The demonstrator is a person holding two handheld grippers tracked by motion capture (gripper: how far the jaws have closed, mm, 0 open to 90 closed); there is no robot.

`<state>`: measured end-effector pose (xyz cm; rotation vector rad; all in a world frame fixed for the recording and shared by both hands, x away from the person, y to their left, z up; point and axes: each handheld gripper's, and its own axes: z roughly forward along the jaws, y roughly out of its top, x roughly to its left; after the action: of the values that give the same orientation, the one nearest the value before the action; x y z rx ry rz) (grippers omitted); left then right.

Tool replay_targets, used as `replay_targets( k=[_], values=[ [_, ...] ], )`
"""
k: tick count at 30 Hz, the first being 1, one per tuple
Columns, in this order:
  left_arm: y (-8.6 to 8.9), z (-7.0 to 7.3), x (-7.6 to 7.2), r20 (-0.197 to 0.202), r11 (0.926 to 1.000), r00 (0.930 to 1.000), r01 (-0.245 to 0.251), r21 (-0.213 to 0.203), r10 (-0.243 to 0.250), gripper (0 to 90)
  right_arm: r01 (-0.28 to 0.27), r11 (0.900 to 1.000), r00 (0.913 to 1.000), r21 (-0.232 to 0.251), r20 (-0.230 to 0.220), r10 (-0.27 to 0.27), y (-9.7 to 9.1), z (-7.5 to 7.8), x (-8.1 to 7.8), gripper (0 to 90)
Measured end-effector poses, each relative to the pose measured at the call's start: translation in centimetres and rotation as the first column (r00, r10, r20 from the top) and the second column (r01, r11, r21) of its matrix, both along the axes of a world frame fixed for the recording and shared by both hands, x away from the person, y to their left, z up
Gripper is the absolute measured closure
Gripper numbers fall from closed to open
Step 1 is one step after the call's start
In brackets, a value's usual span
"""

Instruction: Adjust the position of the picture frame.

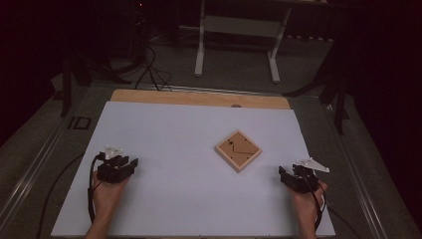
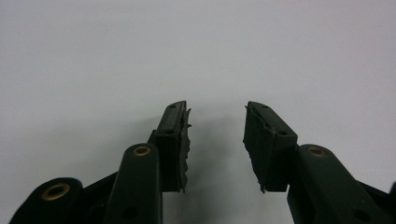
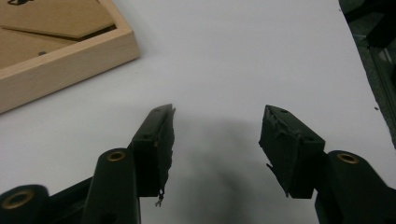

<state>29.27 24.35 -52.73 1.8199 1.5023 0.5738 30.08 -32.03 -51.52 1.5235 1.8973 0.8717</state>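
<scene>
High view: wooden tray (image 1: 238,150) lies between both open tongs.

The room is dim, its far side and corners sinking into near black, while the white table sheet (image 1: 189,199) catches a soft, even light from above and looks greyish. No glare anywhere. The high view is grainy and slightly soft. In the gripper views, faint blurred shadows pool on the sheet under the jaws, the sheet darkens toward the edges, and the nearest black parts are slightly out of focus.
</scene>
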Motion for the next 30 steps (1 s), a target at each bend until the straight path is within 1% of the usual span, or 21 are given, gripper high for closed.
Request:
replay_targets(
  k=[4, 9, 12, 13, 14, 16, 18, 19, 22, 25, 26, 27, 28, 30],
  values=[
    [0.0, 0.1, 0.0, 0.005, 0.9998, 0.9998, 0.017, 0.003, -0.017, 59.5, -0.02, 0.9997, 0.9998, -0.013, 0.009, 0.02, 0.3, 0.1, 0.0, 43.6],
    [-0.3, 0.3, -0.1, 0.012, 0.9992, 0.9994, 0.033, 0.022, -0.033, 58.1, -0.056, 0.9982, 0.9982, -0.023, 0.021, 0.056, 0.7, 0.3, 0.0, 45.2],
    [-0.5, 0.4, -0.2, 0.014, 0.9988, 0.999, 0.041, 0.027, -0.042, 58.0, -0.074, 0.9967, 0.9967, -0.032, 0.029, 0.075, 1.0, 0.4, 0.0, 46.7],
    [-0.6, 0.5, -0.3, 0.017, 0.9985, 0.9988, 0.045, 0.032, -0.046, 57.9, -0.086, 0.9955, 0.9957, -0.038, 0.029, 0.088, 1.1, 0.4, 0.0, 49.3],
    [-0.7, 0.5, -0.3, 0.022, 0.9983, 0.9987, 0.046, 0.036, -0.047, 57.9, -0.086, 0.9955, 0.9957, -0.038, 0.029, 0.088, 1.1, 0.4, 0.0, 49.3],
    [-0.8, 0.6, -0.4, 0.034, 0.9976, 0.9979, 0.053, 0.044, -0.055, 57.3, -0.104, 0.9941, 0.994, -0.033, 0.031, 0.105, 1.3, 0.4, -0.1, 52.8],
    [-0.9, 0.7, -0.5, 0.034, 0.9973, 0.9977, 0.056, 0.046, -0.058, 56.9, -0.117, 0.9926, 0.9925, -0.034, 0.032, 0.118, 1.4, 0.5, -0.1, 55.1],
    [-1.0, 0.7, -0.5, 0.034, 0.9974, 0.9978, 0.055, 0.046, -0.057, 56.3, -0.132, 0.9906, 0.9905, -0.036, 0.036, 0.133, 1.6, 0.6, -0.2, 57.8],
    [-1.1, 0.8, -0.7, 0.04, 0.9965, 0.9973, 0.059, 0.059, -0.061, 55.9, -0.143, 0.9892, 0.9889, -0.034, 0.037, 0.144, 1.8, 0.6, -0.2, 59.5],
    [-1.2, 0.9, -0.8, 0.045, 0.997, 0.9973, 0.056, 0.053, -0.059, 55.7, -0.158, 0.9868, 0.9864, -0.036, 0.038, 0.16, 2.0, 0.6, -0.1, 64.6],
    [-1.2, 0.9, -0.8, 0.045, 0.997, 0.9972, 0.057, 0.051, -0.06, 55.6, -0.162, 0.986, 0.9857, -0.038, 0.039, 0.164, 2.0, 0.6, -0.1, 67.5],
    [-1.1, 1.0, -0.8, 0.045, 0.9969, 0.9971, 0.058, 0.052, -0.061, 55.4, -0.173, 0.9843, 0.9836, -0.035, 0.044, 0.175, 2.1, 0.7, -0.1, 72.2],
    [-1.1, 1.0, -0.9, 0.045, 0.9969, 0.9971, 0.058, 0.052, -0.06, 55.4, -0.173, 0.9843, 0.9836, -0.035, 0.044, 0.175, 2.1, 0.7, -0.1, 72.2],
    [-1.1, 1.0, -0.9, 0.049, 0.9974, 0.9973, 0.053, 0.049, -0.055, 55.2, -0.178, 0.9836, 0.9827, -0.031, 0.048, 0.179, 2.2, 0.8, -0.2, 75.8]
  ],
)
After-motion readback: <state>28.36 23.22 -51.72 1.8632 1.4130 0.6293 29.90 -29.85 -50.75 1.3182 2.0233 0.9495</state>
